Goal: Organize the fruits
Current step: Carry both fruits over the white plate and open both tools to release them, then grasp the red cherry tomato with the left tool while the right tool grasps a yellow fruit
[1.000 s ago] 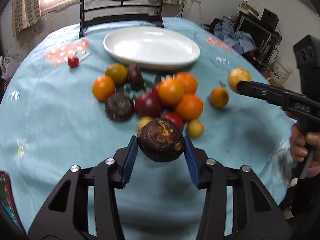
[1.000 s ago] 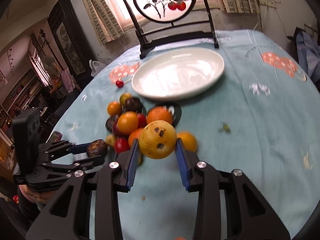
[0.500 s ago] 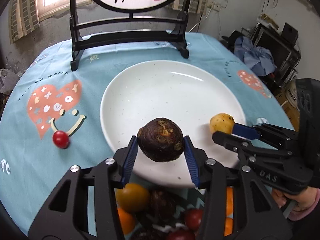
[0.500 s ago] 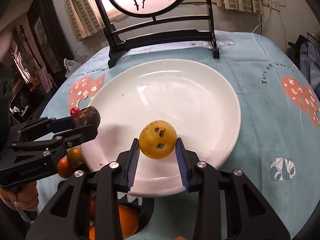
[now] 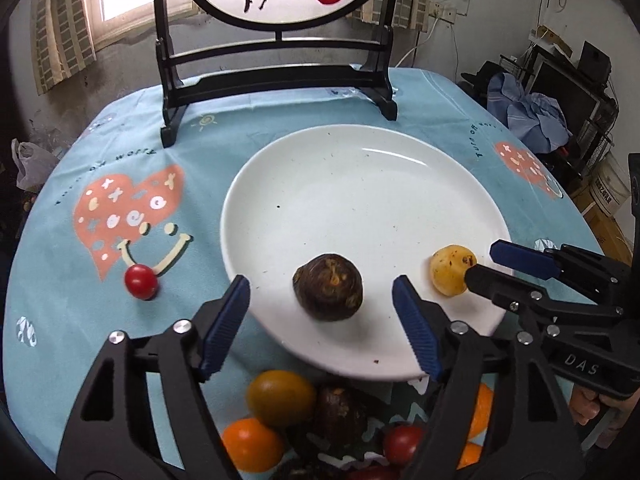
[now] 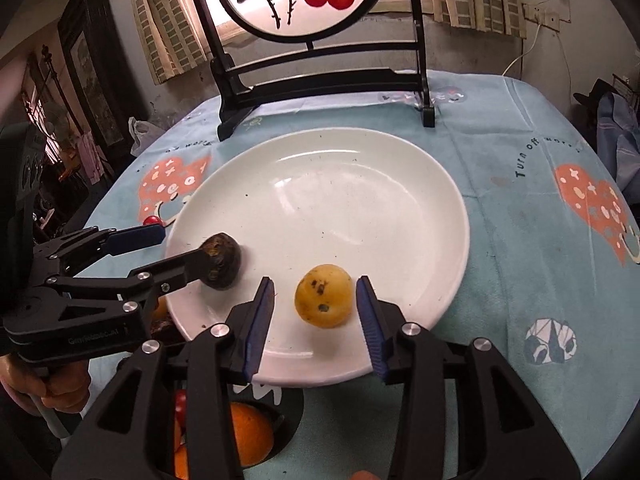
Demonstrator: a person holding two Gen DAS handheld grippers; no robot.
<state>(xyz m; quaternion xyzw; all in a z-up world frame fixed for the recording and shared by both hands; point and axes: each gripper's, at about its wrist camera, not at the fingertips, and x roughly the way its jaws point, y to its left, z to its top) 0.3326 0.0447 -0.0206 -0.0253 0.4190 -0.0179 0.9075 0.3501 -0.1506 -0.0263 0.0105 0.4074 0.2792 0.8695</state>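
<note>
A white plate [image 5: 360,184] [image 6: 340,184] lies on the blue tablecloth. A dark brown fruit [image 5: 328,293] [image 6: 221,256] rests on its near left part, between the spread fingers of my open left gripper [image 5: 322,300]. A yellow spotted fruit [image 6: 325,301] [image 5: 452,269] rests on the plate's near right part, between the fingers of my open right gripper [image 6: 316,304]. Neither fruit is gripped. The other fruits [image 5: 280,398], orange, red and dark, lie in a pile just in front of the plate, partly hidden by the grippers.
A small red fruit [image 5: 140,281] lies alone on the cloth left of the plate. A black stand with a round painted panel [image 5: 276,76] rises behind the plate. The table edge curves away at right, with clutter [image 5: 536,112] beyond it.
Both grippers have come lower over the plate's near part and opened. The dark fruit and the yellow fruit have left the pads and now lie on the plate.
</note>
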